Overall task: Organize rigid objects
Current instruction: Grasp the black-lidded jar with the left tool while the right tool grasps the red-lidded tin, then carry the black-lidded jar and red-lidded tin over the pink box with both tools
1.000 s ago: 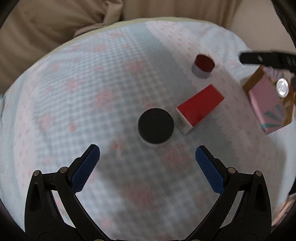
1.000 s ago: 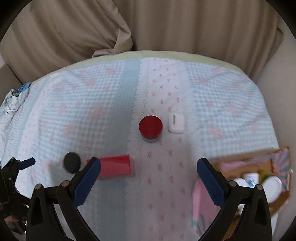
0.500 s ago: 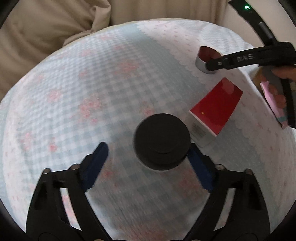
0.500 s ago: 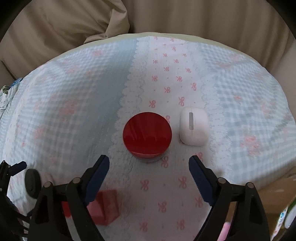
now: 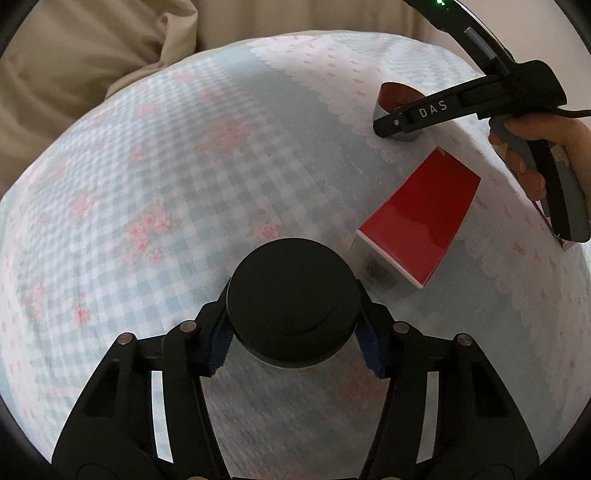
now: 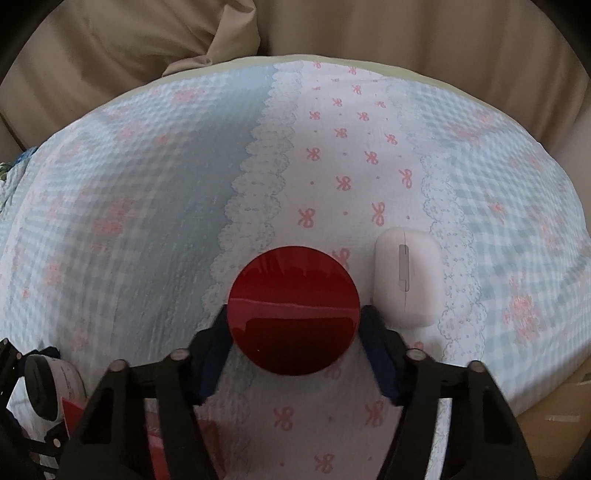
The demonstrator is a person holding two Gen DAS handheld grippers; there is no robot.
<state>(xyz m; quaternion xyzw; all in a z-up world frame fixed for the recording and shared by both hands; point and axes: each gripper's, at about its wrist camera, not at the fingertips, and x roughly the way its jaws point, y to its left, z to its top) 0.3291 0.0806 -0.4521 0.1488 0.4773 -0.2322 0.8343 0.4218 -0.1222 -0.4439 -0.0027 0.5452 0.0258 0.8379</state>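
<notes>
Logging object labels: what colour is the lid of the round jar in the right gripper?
Glossy red lid, clearest in the right wrist view.

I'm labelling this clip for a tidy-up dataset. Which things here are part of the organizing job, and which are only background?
Part of the job:
- black-lidded jar, in the left gripper
- red-lidded jar, in the right gripper
- red box
- white earbud case

Only background:
- gingham bedspread
- beige curtain
</notes>
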